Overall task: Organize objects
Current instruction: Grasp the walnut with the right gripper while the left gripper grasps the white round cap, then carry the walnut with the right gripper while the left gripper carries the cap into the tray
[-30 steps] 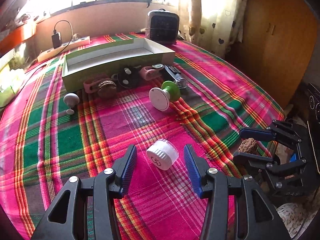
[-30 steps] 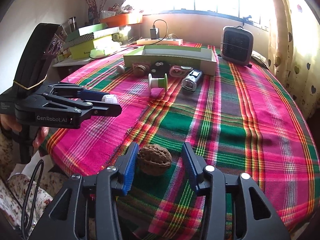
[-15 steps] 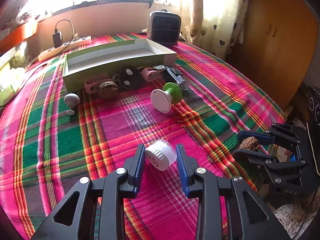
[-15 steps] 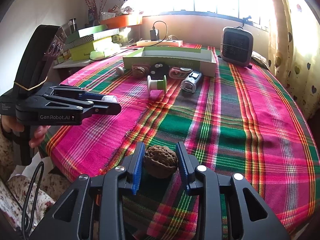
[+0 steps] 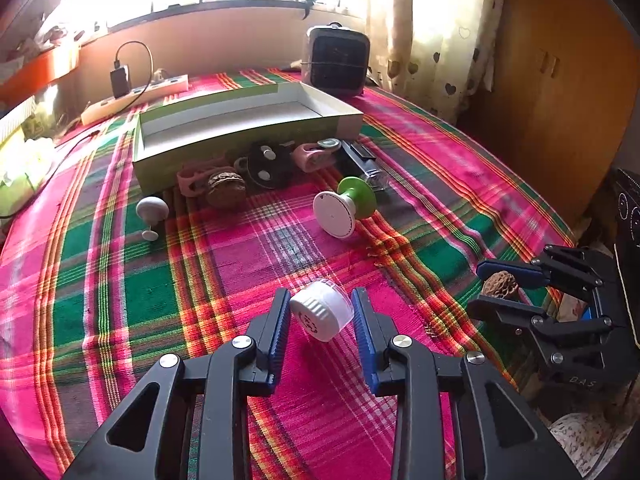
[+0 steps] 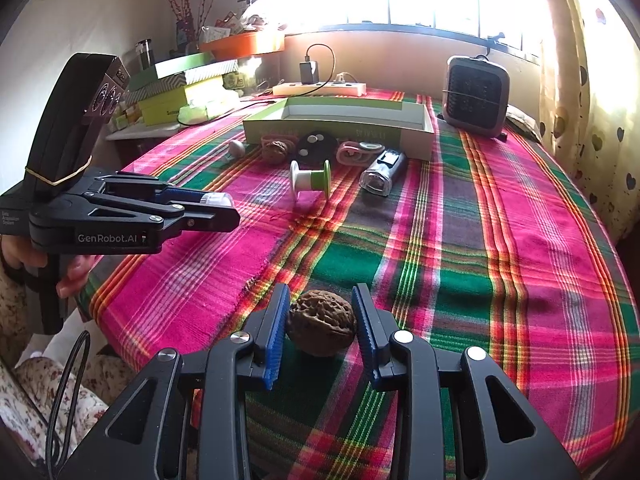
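Note:
My left gripper (image 5: 321, 312) is shut on a small white capped jar (image 5: 322, 311), lying on its side on the plaid cloth; from the right wrist view the same gripper (image 6: 224, 206) shows at the left with the jar (image 6: 217, 199) between its tips. My right gripper (image 6: 320, 318) is shut on a brown walnut (image 6: 322, 327) near the table's front edge; the left wrist view has it (image 5: 496, 284) at the right, gripping the walnut (image 5: 501, 285). A shallow green-and-white box (image 5: 256, 136) stands open at the back of the table.
In front of the box lie a second walnut (image 5: 226, 189), a black disc (image 5: 267, 164), pink clips (image 5: 316, 154), a dark lighter-like case (image 5: 366, 162), a green-and-white spool (image 5: 345, 208) and a white knob (image 5: 152, 210). A heater (image 5: 338, 60) and power strip (image 5: 136, 98) sit behind.
Both grippers closed within the first half second: the left on the white jar, the right on the walnut. Neither hand has moved since.

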Tool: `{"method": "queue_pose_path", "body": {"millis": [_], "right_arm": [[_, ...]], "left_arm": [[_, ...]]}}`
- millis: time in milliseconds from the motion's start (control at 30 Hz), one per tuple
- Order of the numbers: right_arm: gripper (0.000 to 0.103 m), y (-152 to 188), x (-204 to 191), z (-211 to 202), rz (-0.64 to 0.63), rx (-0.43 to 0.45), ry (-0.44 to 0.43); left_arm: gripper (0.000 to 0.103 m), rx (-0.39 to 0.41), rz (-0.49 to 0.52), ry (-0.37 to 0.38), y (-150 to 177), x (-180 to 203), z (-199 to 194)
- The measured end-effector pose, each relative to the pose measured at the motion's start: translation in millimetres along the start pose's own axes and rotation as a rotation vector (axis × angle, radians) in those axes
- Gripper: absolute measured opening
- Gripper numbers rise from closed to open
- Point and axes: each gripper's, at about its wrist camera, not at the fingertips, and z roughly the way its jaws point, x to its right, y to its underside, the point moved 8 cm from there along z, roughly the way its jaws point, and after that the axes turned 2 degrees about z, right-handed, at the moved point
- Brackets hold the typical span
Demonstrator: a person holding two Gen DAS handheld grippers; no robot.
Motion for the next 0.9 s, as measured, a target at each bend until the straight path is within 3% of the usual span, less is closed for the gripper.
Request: {"method": "queue_pose_path", "body": {"millis": [900], "right_arm": [[0.034, -81.5, 12.6, 30.8, -0.035, 0.044, -0.007]], "left_arm": [[0.029, 0.062, -0.035, -0.088, -55.4, -35.8, 4.1]]}}
